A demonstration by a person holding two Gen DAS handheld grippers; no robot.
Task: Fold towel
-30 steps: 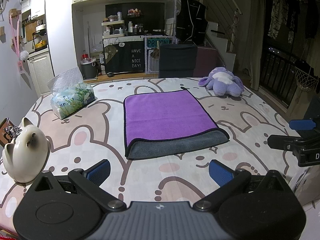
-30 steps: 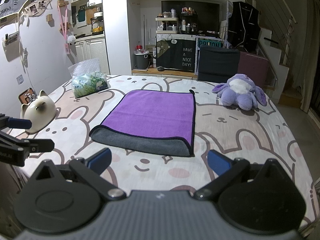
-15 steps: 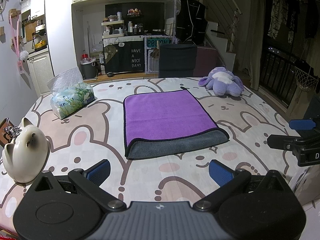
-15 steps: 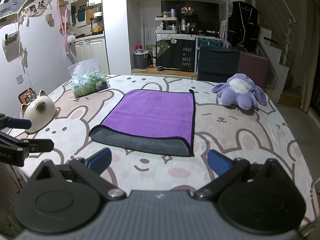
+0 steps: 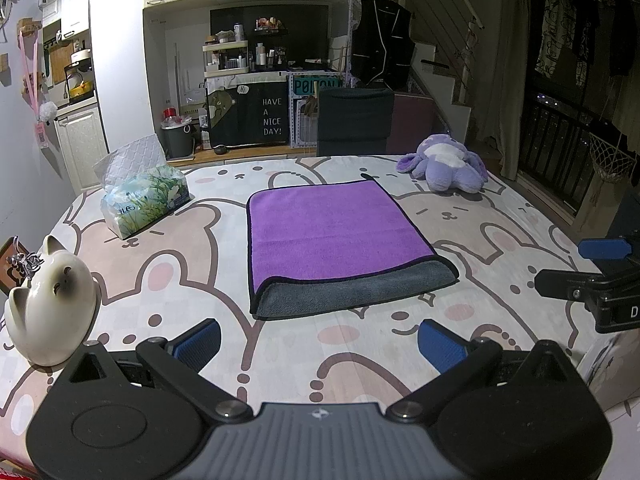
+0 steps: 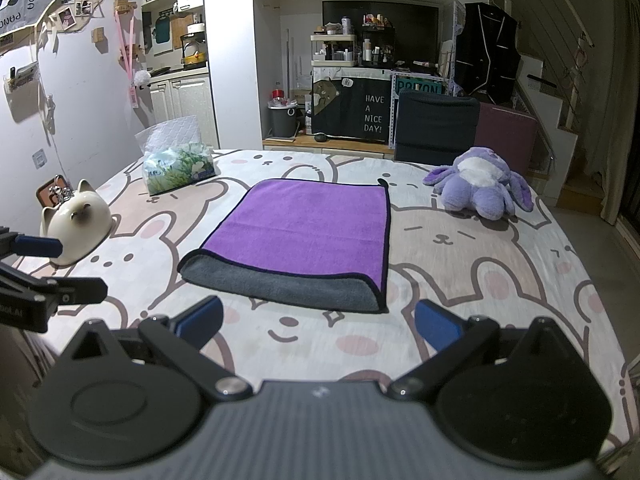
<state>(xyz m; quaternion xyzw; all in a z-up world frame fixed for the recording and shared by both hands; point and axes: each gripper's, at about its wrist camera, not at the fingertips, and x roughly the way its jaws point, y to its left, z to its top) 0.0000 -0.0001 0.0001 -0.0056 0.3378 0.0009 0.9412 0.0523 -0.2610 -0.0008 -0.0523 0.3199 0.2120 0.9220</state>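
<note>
Nothing has moved; left gripper (image 5: 319,339) and right gripper (image 6: 319,323) stay spread before the towel (image 5: 340,240).

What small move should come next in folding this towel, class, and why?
Probably bring both open grippers forward to the towel's near corners. It lies flat, grey underside showing along its near edge, and the left hand-held gripper and right hand-held gripper sit short of it, holding nothing.
</note>
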